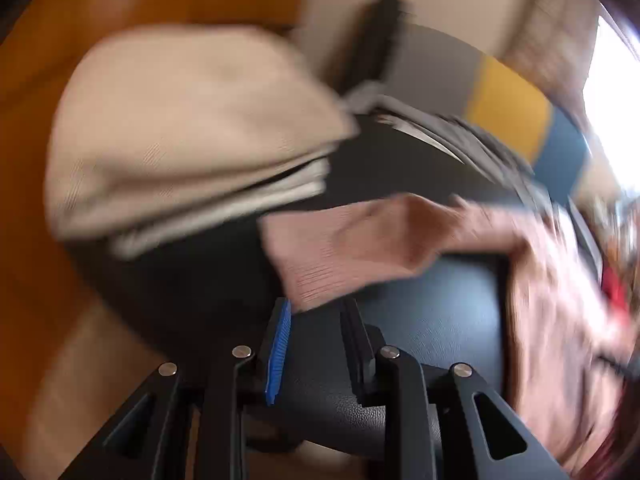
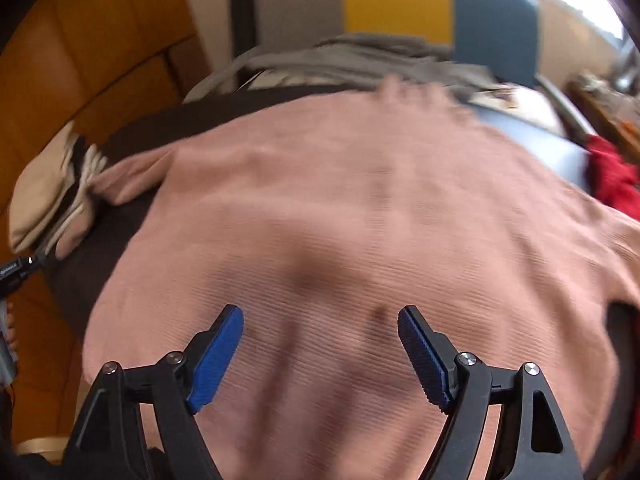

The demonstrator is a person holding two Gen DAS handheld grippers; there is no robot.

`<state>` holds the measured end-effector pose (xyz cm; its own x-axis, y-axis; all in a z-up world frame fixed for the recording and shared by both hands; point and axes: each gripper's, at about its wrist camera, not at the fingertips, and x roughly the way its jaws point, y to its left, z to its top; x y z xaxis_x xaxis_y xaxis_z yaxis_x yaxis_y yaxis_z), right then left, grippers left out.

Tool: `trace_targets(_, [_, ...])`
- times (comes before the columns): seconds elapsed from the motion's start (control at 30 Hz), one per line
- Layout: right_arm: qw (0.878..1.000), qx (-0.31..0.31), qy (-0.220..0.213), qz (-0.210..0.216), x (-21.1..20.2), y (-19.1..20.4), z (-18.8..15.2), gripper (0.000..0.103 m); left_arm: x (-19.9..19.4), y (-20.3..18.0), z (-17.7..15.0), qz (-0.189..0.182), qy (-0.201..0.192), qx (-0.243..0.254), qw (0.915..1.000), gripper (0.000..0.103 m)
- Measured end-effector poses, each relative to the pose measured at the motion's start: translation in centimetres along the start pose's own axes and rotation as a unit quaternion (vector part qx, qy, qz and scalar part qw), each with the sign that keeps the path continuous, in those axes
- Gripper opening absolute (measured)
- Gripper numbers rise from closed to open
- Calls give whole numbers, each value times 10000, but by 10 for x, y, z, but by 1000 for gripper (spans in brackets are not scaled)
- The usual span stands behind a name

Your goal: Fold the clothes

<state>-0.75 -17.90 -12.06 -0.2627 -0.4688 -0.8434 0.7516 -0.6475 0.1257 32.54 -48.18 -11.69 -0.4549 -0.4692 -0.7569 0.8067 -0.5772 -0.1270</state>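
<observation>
Across the dark table top (image 2: 132,128) a pink ribbed sweater (image 2: 340,220) lies spread out, body flat, one sleeve (image 1: 352,248) trailing toward nine o'clock. The right gripper (image 2: 320,356) hovers over the sweater's near part, its blue-padded fingers (image 2: 218,360) wide apart and holding nothing. The left gripper (image 1: 316,344) sits at the sleeve's cuff end with fingers part-way apart; motion blur keeps me from telling whether cloth is pinched. At ten o'clock from that gripper rests a stack of folded beige clothes (image 1: 192,136). Grey garments (image 2: 360,60) lie heaped at twelve o'clock beyond the sweater, a red cloth (image 2: 612,176) at two o'clock.
</observation>
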Motion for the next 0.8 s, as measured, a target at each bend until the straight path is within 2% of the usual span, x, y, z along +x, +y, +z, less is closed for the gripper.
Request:
trace_targets(0.1, [9993,-221,240,202,22,31,4,81,3,-30,3,-19,-87,1254,9921,29])
trace_targets(0.2, [9982,-276,460,280,39,41,-1,81,21,-68,7,-89,-21,2260,9741,34])
trace_targets(0.33, [9977,-241,564,300,55,42,-4,82,48,-92,11,211,62,3041,9524,35])
trace_targets(0.43, [9976,-247,562,332,56,45,-5,86,60,-98,10,425,148,3476,9366,35])
trace_targets(0.5, [9975,-267,554,349,57,48,-6,92,76,-99,11,737,182,3689,9264,35])
trace_targets(0.6, [9974,-352,542,329,59,53,-7,99,97,-93,11,846,524,3809,9192,35])
trace_targets(0.63, [9972,-399,544,314,60,55,-7,100,96,-90,13,770,519,3778,9212,35])
trace_targets(0.67, [9971,-446,545,299,60,57,-8,102,95,-87,15,690,522,3735,9236,30])
trace_targets(0.7, [9969,-485,546,286,61,58,-8,103,98,-82,22,512,689,3465,9341,10])
trace_targets(0.73, [9970,-482,539,287,61,58,-8,103,99,-76,29,330,846,3188,9435,5])
trace_targets(0.8, [9971,-468,531,292,61,59,-7,103,91,-60,45,-107,862,2533,9635,4])
